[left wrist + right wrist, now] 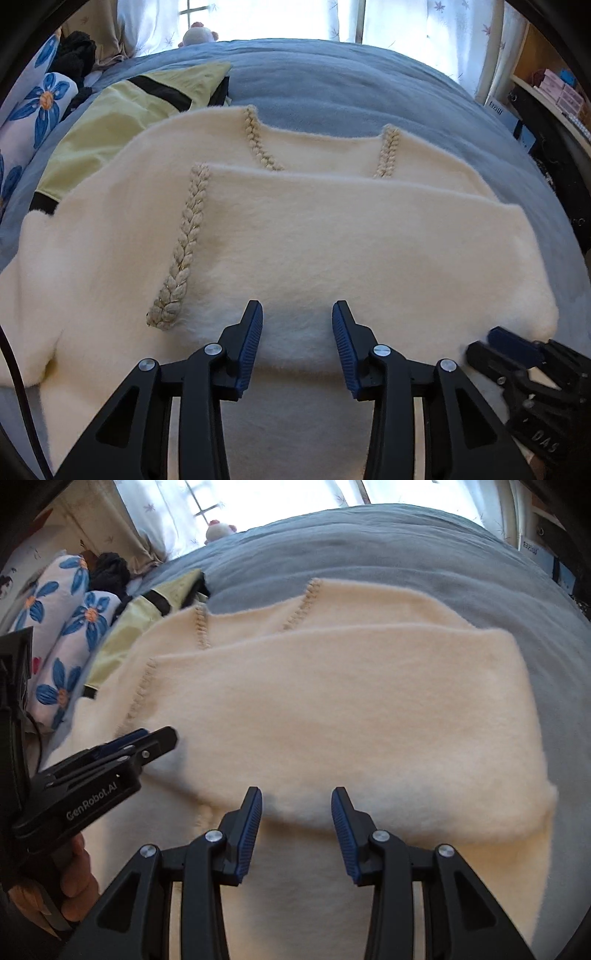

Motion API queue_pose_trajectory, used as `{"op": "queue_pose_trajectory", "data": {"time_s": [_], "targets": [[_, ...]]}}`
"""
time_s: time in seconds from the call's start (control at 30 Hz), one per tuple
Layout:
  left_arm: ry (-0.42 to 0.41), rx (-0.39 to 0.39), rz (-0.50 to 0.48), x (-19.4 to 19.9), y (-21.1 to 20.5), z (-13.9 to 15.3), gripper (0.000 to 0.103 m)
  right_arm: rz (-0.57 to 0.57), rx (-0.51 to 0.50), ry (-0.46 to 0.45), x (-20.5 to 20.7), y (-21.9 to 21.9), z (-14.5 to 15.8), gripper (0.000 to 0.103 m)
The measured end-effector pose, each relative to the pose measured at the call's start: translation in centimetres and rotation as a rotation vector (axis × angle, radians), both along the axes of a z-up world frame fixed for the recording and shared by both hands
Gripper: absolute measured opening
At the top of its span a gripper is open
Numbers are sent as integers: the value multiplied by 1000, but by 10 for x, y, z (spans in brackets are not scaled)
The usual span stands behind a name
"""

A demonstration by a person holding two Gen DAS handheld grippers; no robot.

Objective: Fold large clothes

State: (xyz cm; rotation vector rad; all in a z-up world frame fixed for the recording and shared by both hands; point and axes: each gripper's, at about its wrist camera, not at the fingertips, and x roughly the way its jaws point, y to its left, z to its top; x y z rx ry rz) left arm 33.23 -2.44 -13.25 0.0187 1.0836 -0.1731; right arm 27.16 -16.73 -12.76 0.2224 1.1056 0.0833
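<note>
Two grippers are hovering with jaws spread wide, holding nothing: the left gripper [297, 314] and right gripper [296, 799] both over the near fold edge of the fuzzy cream sweater [332, 236], lying doubled over on the blue-grey bed [332, 74]. Risk: plush knit is likely slipping or bunching if pinched shallowly, skewing the braided trim [184, 243] beyond

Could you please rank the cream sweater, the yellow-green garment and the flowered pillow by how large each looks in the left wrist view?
1. cream sweater, clearly the largest.
2. yellow-green garment.
3. flowered pillow.
The last two are uncertain: the sweater partly covers the garment, and the frame edge cuts off the pillow.
</note>
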Motion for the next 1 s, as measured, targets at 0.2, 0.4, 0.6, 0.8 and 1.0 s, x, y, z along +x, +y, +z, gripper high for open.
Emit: {"op": "queue_pose_trajectory", "data": {"time_s": [0.2, 0.4, 0.6, 0.8, 1.0], "targets": [[-23, 30, -15, -6, 11, -1, 50, -168, -225, -25, -26, -83, 1, 39], [-33, 77, -30, -10, 7, -1, 68, -279, -242, 5, -45, -133, -4, 64], [-34, 107, -34, -16, -2, 1, 71, -282, -147, 0, -45, -131, 0, 65], [-11, 88, -29, -16, 1, 1, 71, -244, -119, 20, -38, -119, -11, 48], [10, 71, -27, -23, 3, -5, 79, -264, -131, 24, -40, -126, -10, 31]]}}
